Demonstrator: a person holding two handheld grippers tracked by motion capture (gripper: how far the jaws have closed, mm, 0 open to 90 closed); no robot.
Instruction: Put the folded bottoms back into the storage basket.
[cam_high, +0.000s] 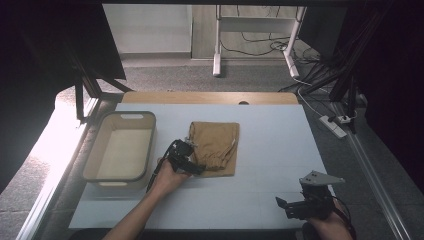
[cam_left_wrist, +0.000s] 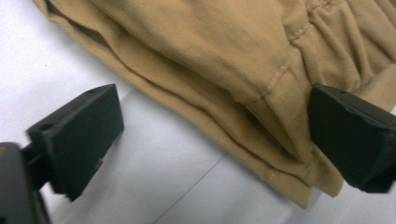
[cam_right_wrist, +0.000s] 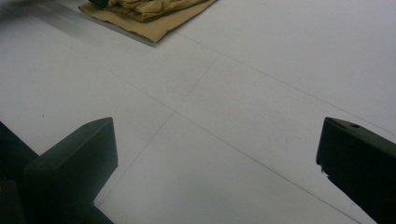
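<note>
- A folded tan garment (cam_high: 215, 147) is lying at the table's centre, with an empty tray (cam_high: 120, 117) sitting at its 9 o'clock.
- The left gripper (cam_high: 192, 167) is straddling the garment's near-left corner, its jaws apart, 1 touching the cloth without pinching it.
- The right gripper (cam_high: 287, 207) is waiting at 5 o'clock, its jaws gaping over bare table (cam_right_wrist: 243, 93).
- The cloth is looking soft, light and floppy; pinching all stacked layers at the gathered hem seems wisest.

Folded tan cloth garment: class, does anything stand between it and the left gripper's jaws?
Nothing visible does. The left gripper has its open jaws at the near edge of the folded tan cloth garment, with bare white table between them.
</note>
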